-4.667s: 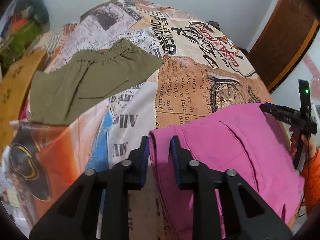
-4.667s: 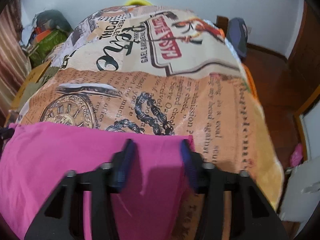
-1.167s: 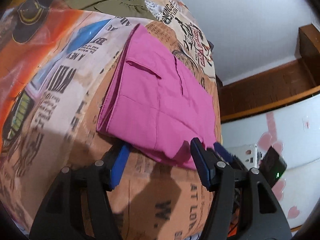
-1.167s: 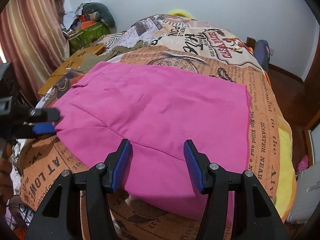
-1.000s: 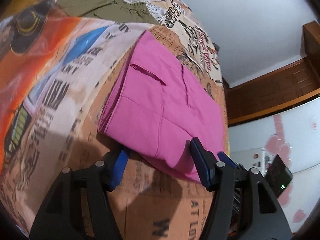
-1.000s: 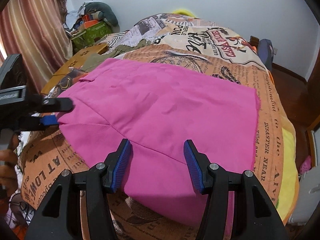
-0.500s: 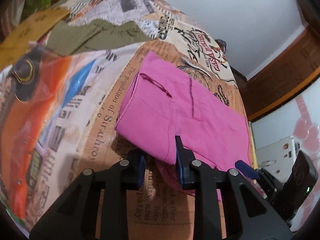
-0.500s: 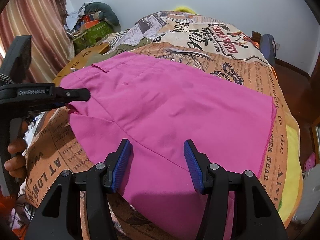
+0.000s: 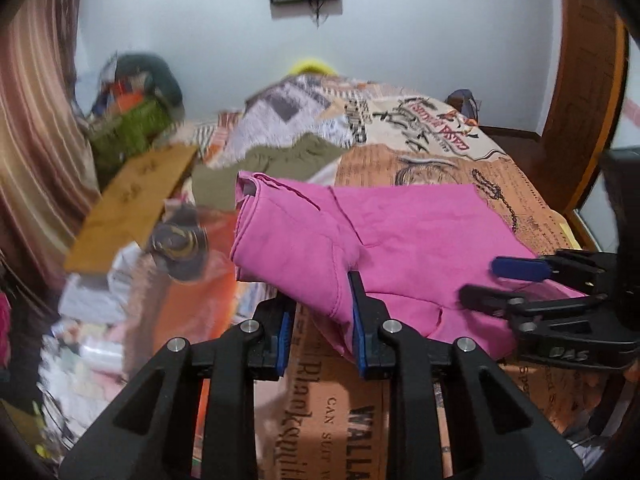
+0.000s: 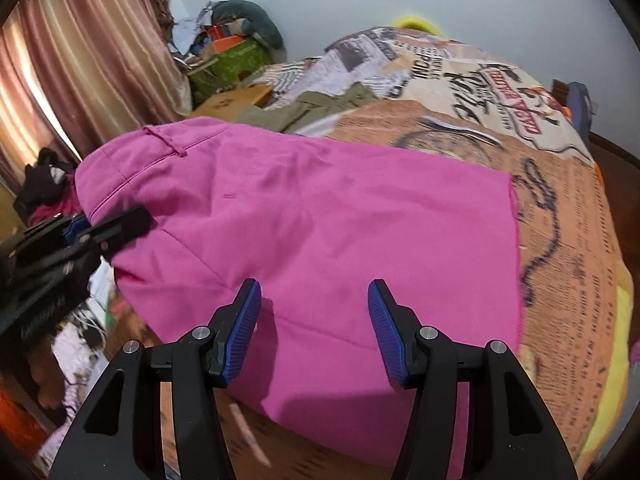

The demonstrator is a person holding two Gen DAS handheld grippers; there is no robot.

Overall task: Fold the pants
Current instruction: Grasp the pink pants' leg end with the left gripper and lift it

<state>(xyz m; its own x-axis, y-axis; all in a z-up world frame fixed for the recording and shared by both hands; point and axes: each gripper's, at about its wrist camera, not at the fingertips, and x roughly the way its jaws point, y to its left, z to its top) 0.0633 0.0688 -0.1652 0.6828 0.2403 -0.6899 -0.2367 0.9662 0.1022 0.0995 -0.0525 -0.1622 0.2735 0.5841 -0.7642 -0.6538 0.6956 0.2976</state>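
Observation:
The folded pink pants [image 9: 404, 236] lie on the printed bedspread [image 9: 440, 148]; they also fill the right wrist view [image 10: 320, 220]. My left gripper [image 9: 320, 320] is shut on the pants' near left edge and lifts that corner off the bed; it shows at the left of the right wrist view [image 10: 108, 228]. My right gripper [image 10: 314, 332] is open, its jaws wide apart over the near edge of the pants, holding nothing. It shows at the right of the left wrist view [image 9: 500, 280].
Olive green pants [image 9: 280, 160] lie behind the pink ones [image 10: 320, 108]. A brown cardboard sheet [image 9: 132, 204] and a green box [image 10: 228, 60] sit at the bed's left. Curtains [image 10: 80, 60] hang at left; a wooden door [image 9: 584, 80] stands at right.
My left gripper closed on the pink pants' near edge and lifted it, swinging to face the far wall. My right gripper stayed open over the pants.

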